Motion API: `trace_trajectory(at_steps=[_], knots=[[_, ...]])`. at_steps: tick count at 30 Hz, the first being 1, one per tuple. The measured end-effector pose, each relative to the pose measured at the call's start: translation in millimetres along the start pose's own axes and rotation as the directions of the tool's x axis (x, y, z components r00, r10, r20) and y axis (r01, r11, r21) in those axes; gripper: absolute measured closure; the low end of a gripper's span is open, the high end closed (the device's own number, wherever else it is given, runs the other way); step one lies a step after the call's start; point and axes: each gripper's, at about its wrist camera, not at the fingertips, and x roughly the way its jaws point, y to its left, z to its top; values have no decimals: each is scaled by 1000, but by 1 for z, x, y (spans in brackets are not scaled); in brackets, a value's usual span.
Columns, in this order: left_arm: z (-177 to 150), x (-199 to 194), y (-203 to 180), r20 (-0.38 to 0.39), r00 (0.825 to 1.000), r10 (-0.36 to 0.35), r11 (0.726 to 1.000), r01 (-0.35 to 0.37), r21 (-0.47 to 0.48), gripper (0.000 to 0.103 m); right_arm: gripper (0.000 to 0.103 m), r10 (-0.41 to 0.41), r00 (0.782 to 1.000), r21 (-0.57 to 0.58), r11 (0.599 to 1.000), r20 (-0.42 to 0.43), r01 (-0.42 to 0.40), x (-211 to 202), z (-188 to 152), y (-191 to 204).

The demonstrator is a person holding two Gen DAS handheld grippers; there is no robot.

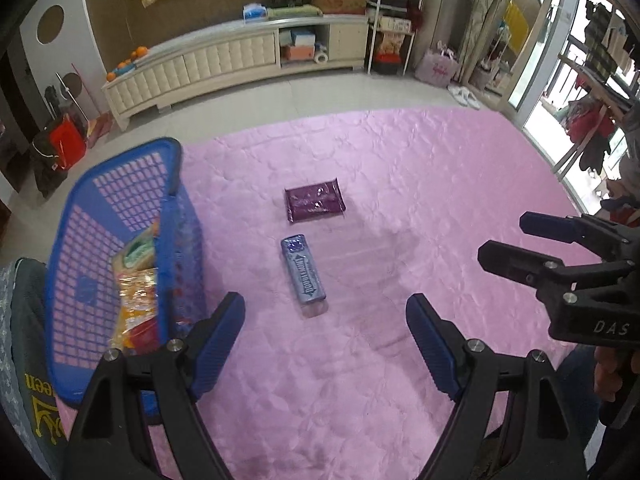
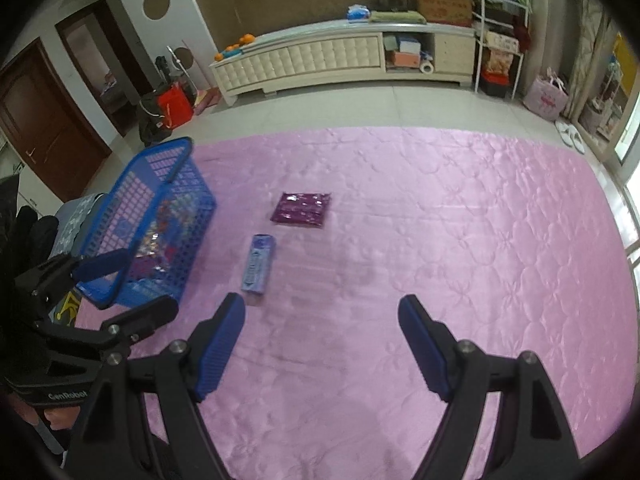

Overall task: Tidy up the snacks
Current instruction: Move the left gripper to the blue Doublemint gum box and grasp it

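Note:
A blue lattice basket [image 1: 120,184] stands at the left on the pink quilted cloth [image 1: 400,184] and holds several snack packets [image 1: 136,280]. A blue-grey gum pack [image 1: 304,274] lies beside it, with a dark purple packet [image 1: 315,203] just beyond. My left gripper [image 1: 326,316] is open and empty, hovering just short of the gum pack. My right gripper [image 2: 322,318] is open and empty above the cloth, right of the gum pack [image 2: 259,263] and short of the purple packet [image 2: 302,209]. The basket [image 2: 160,184] sits to its left. Each gripper shows in the other's view: right [image 1: 508,240], left [image 2: 132,284].
A cream TV cabinet [image 1: 224,60] runs along the far wall across a tiled floor. A metal shelf rack [image 1: 392,20] and pink bag [image 1: 438,68] stand at the back right. A red bag [image 2: 174,108] and brown door [image 2: 36,120] are at the left.

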Motion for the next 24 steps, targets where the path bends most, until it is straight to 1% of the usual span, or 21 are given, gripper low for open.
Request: trace_trajectory(at_steps=[4,8,14,16,18,21,24], knots=[[8,25,-1,-35,999,11,1000,-11,3,22,21,-24,1000,-13,1000,-13,24,19,6,-13],[16,52,5,-78,997,9,1000,-11,-27,22,21,-7,999,-3,1000,-37,7,40,14,-24],[22,92,21,-131,991,28,998,-36,-60,22,21,-15,998,8,1000,-65,15,75,19,-32],[22,105,24,-154,988,20,998,-30,-62,22,21,-14,998,8,1000,-64,15,88,17,-33],[22,114,26,-163,987,15,998,-25,-62,22,21,-9,998,8,1000,-68,9,99,16,-34],[26,123,25,-164,986,38,998,-47,-51,22,21,10,995,18,1000,-98,-8,114,17,-37],[29,128,26,-164,986,37,997,-47,-54,22,21,11,996,17,1000,-93,-9,119,18,-39]])
